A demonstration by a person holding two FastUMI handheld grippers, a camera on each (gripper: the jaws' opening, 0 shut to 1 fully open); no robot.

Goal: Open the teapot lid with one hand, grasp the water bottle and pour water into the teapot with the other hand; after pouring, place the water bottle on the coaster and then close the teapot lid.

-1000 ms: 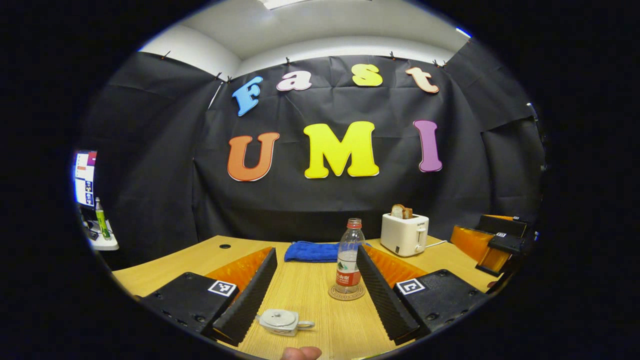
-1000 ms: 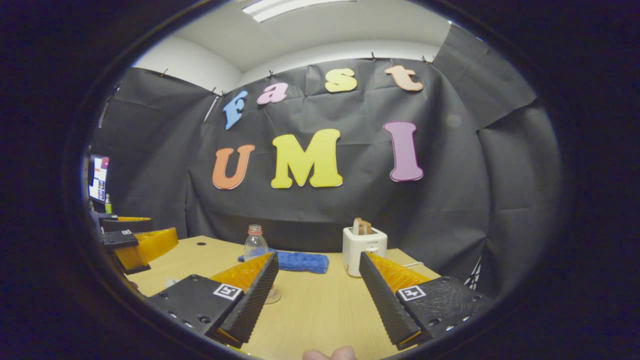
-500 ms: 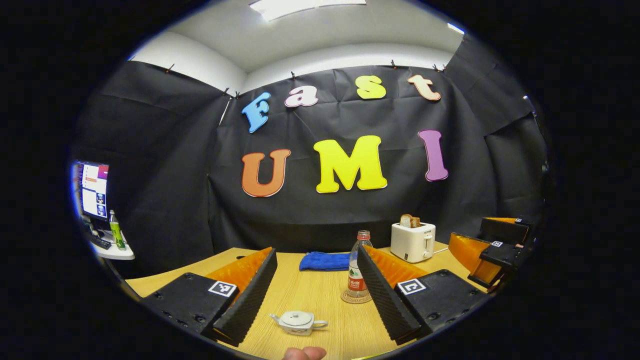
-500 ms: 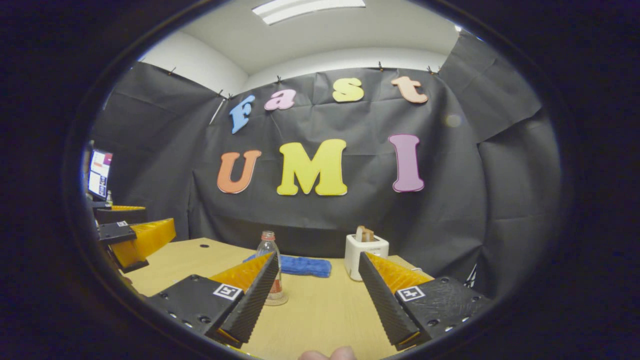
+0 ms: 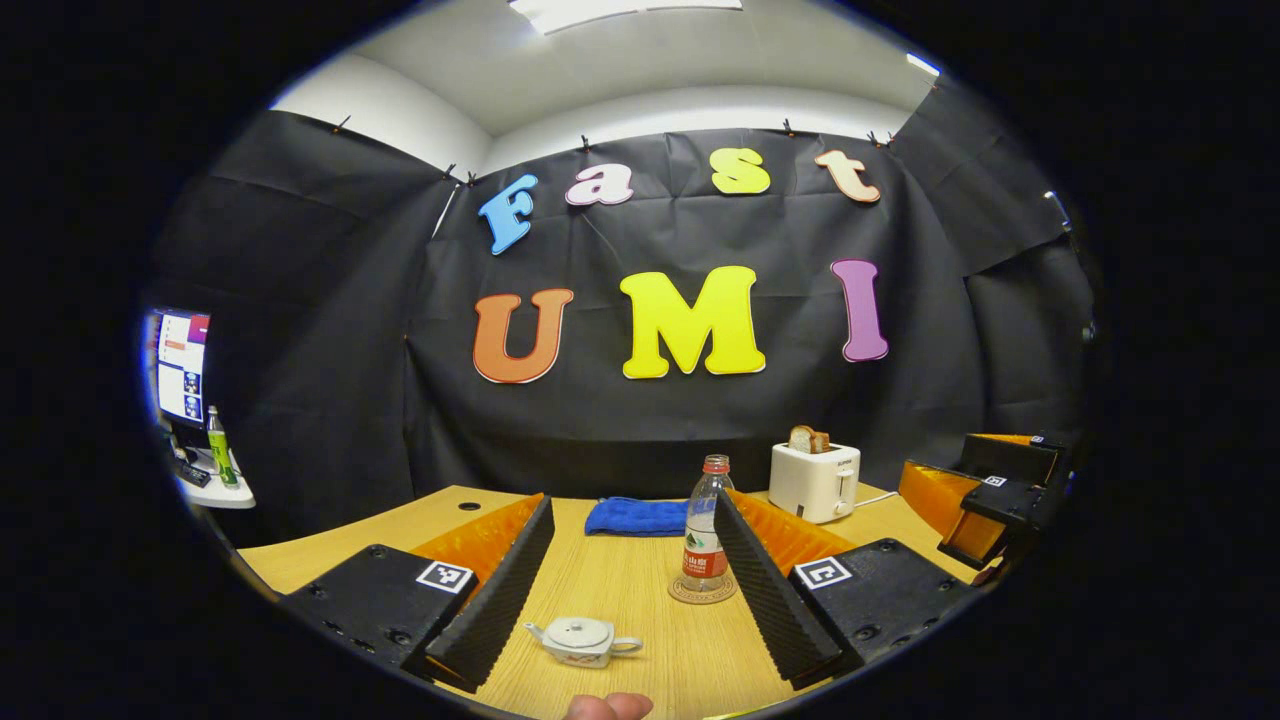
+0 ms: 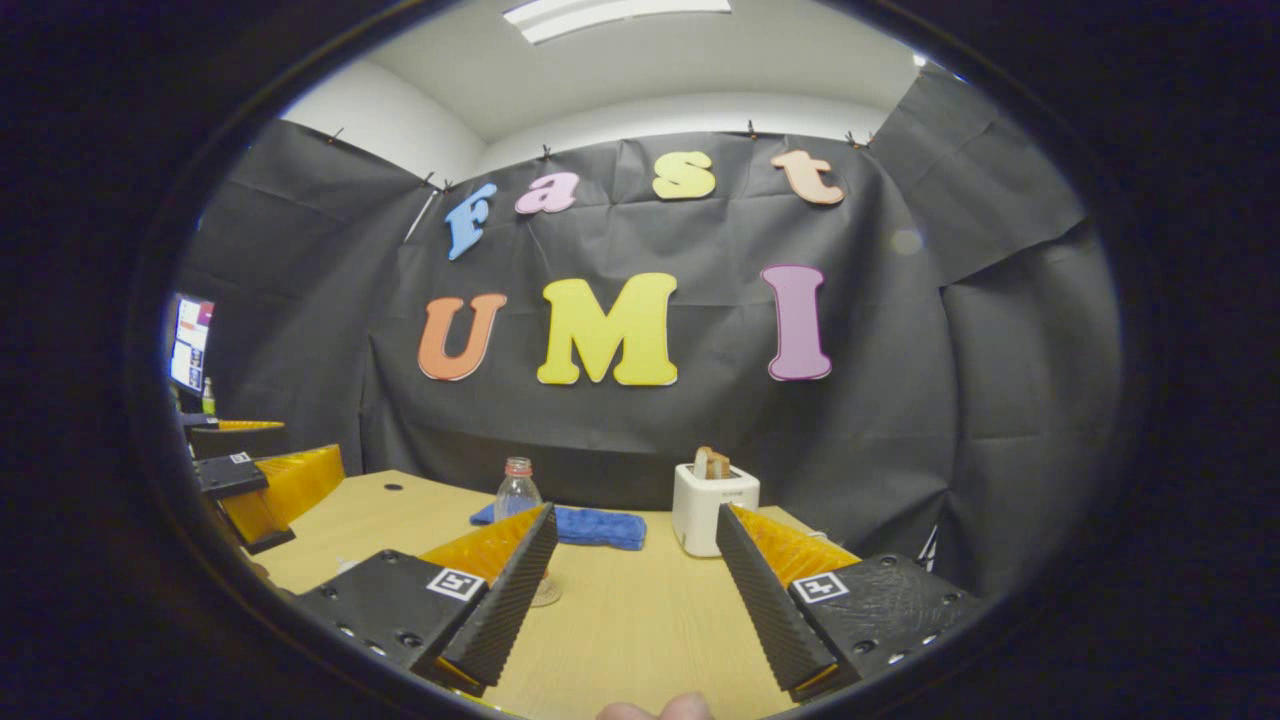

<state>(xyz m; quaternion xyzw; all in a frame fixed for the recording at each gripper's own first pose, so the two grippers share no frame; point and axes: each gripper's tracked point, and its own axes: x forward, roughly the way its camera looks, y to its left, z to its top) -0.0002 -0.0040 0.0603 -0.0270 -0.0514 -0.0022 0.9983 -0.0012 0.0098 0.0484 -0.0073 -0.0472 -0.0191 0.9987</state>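
Between my left gripper (image 5: 632, 560) fingers, jaws apart and empty, low centre of frame: small white ceramic teapot (image 5: 582, 640), lid on. Right of it, clear plastic water bottle (image 5: 705, 535), red cap and label, upright on round woven coaster (image 5: 701, 591). Right gripper (image 6: 635, 575) likewise apart, empty. Since a second ago my view tilted up slightly; teapot and bottle unmoved. Fits pre-pour or finished.

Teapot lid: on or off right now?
On. In the left gripper view the lid sits flat atop the teapot, knob up, between the open left gripper fingers.
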